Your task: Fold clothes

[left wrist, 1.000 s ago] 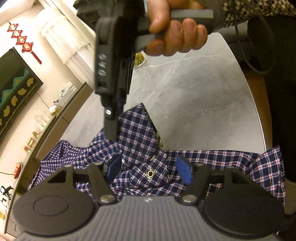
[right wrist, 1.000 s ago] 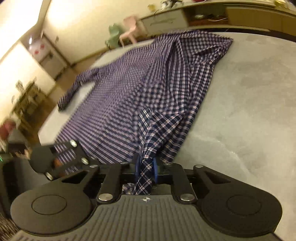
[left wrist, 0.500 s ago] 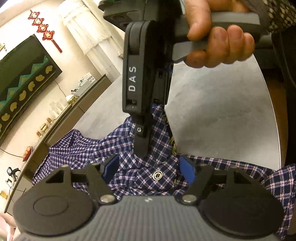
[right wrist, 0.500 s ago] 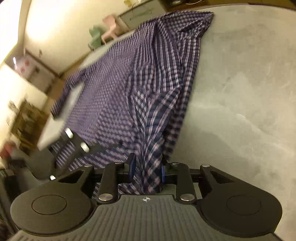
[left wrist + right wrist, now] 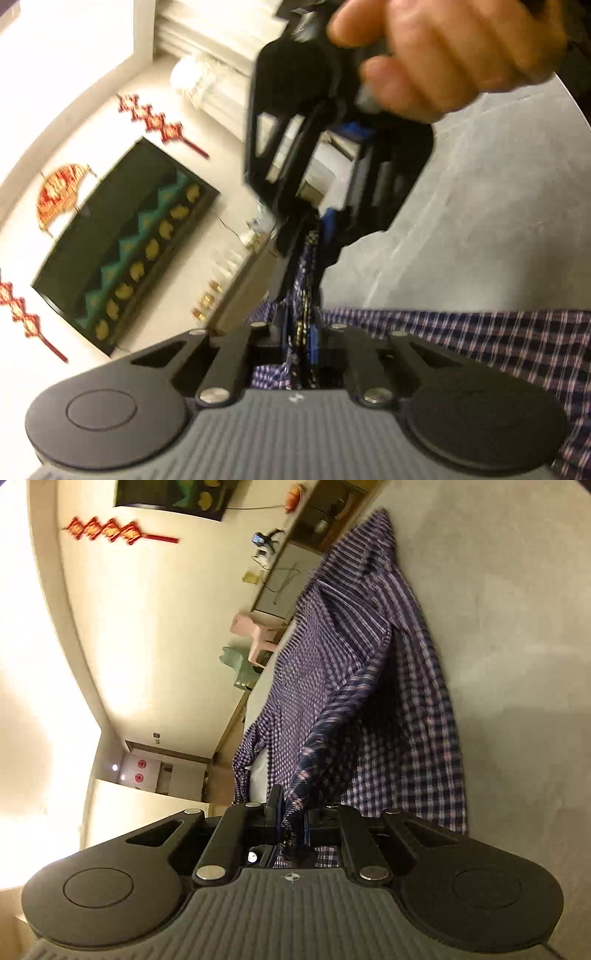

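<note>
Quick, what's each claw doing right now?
Left claw: just closed, gripping the plaid shirt.
Right claw: just closed tighter on the shirt.

Blue-and-white checked shirt [image 5: 354, 686], rumpled, partly lifted off grey table [image 5: 517, 664].

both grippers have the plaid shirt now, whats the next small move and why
Probably lift both together and draw the fabric taut. The left gripper, whose jaws have just been closing, and the right gripper each pinch the plaid shirt, which lies rumpled on the grey table.
</note>
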Demonstrator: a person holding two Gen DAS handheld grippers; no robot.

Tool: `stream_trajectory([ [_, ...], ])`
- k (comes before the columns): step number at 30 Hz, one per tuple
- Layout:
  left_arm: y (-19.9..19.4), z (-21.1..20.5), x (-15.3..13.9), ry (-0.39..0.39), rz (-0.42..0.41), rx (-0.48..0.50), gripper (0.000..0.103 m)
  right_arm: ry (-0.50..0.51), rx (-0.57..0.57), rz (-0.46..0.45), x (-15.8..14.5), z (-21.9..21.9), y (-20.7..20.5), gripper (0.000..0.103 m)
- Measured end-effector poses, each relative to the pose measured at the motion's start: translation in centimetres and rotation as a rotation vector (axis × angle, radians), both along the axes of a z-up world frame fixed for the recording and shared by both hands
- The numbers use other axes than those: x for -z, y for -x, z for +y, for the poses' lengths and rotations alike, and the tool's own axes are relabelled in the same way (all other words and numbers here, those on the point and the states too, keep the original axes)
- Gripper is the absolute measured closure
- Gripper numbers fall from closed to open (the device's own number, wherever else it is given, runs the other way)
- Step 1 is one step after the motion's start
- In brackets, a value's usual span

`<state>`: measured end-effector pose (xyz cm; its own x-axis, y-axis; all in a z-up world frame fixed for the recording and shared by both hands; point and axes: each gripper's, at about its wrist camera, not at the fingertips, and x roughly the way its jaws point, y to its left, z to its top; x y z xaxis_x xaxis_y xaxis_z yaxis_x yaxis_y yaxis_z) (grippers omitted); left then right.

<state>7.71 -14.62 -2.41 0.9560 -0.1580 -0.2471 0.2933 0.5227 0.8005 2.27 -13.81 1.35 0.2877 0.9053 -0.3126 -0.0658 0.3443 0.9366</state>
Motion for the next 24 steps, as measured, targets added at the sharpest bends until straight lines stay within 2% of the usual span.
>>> stream_trajectory([
  [3, 0.1, 0.9, -0.5, 0.004, 0.017, 0.001, 0.094, -0.004, -0.009, 0.01, -0.2, 0.1, 0.1, 0.093],
  [6, 1.6, 1.8, -0.8, 0.011, 0.038, 0.02, 0.095, -0.013, -0.011, 0.015, -0.4, 0.1, -0.2, 0.082],
  [8, 2.4, 2.8, -0.9, 0.014, 0.052, 0.045, 0.095, -0.004, 0.024, 0.012, -0.3, -0.5, -1.3, 0.052],
  [10, 3.0, 3.7, -1.1, 0.015, 0.068, 0.071, 0.095, 0.02, 0.046, -0.008, -0.8, -0.7, -3.2, 0.044],
  [13, 3.0, 5.2, -1.4, 0.01, 0.092, 0.109, 0.095, 0.127, 0.035, -0.094, -2.5, 1.0, -7.9, 0.042],
  [16, 3.5, 7.2, -2.2, 0.028, 0.116, 0.124, 0.095, 0.319, 0.078, -0.217, -3.8, 2.8, -13.0, 0.041],
  [18, 4.8, 8.7, -2.8, 0.072, 0.14, 0.148, 0.095, 0.45, 0.109, -0.301, -4.5, 4.0, -16.4, 0.041],
  [21, 6.4, 11.1, -4.0, 0.155, 0.196, 0.197, 0.095, 0.554, 0.081, -0.357, -3.7, 6.1, -21.1, 0.043],
  [24, 6.8, 12.6, -4.1, 0.19, 0.251, 0.226, 0.095, 0.641, 0.037, -0.386, -2.6, 8.9, -24.5, 0.048],
])
